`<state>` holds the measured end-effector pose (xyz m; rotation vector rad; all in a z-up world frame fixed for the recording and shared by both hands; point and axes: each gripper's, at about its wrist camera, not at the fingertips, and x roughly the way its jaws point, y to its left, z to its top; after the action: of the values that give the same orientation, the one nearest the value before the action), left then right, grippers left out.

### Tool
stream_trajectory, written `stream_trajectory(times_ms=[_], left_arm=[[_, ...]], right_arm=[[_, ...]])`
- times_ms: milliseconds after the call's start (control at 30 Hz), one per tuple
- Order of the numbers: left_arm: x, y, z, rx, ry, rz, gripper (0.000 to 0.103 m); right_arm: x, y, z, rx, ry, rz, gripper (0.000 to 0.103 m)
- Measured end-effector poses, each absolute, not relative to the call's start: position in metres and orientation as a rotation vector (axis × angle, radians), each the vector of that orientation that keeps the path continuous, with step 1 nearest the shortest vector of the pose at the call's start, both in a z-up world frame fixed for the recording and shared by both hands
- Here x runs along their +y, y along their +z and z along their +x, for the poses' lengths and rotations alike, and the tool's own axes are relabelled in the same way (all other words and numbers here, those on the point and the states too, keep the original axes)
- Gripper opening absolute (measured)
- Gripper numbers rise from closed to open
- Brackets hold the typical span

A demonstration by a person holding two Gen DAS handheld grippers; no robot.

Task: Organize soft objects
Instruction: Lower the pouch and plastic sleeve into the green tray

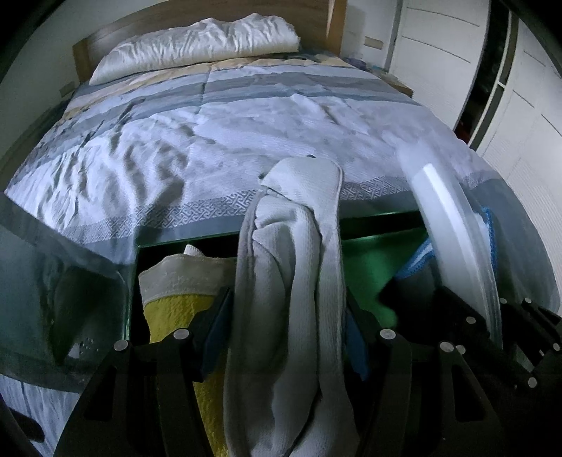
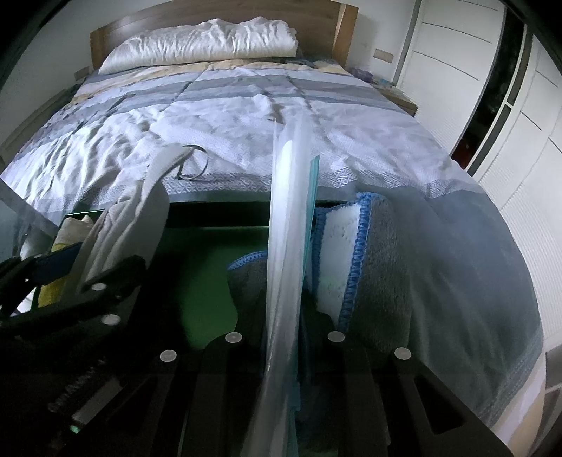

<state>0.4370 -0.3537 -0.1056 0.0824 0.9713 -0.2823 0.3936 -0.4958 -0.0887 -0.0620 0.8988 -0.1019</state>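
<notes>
My left gripper [image 1: 288, 316] is shut on a pale grey towel [image 1: 295, 253], bunched and held upright over a clear storage bag at the foot of the bed. My right gripper [image 2: 286, 316] is shut on the bag's clear plastic edge [image 2: 288, 218] and holds it up; that edge shows at the right of the left wrist view [image 1: 453, 239]. Inside the bag lie a yellow and white cloth [image 1: 175, 295], a green cloth [image 1: 372, 267] and a grey cloth with blue trim [image 2: 372, 260]. The left gripper [image 2: 70, 281] with the grey towel [image 2: 140, 211] shows at the left of the right wrist view.
A bed [image 1: 228, 133] with a blue-grey striped quilt fills the view ahead. A white pillow [image 1: 200, 45] lies against the wooden headboard [image 2: 217, 14]. White wardrobe doors [image 2: 498, 105] stand along the right. A bedside table [image 2: 400, 95] sits at the far right of the bed.
</notes>
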Motion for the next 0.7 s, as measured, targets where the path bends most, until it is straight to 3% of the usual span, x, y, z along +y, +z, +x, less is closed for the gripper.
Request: stream_trajectory(times_ms=[700], left_arm=[[-0.3509,-0.1117,0.4345,0.980,-0.234,0.055,0.054]], right_arm=[[-0.4980,-0.0895,0.3943,0.895,-0.081,-0.078,0.016]])
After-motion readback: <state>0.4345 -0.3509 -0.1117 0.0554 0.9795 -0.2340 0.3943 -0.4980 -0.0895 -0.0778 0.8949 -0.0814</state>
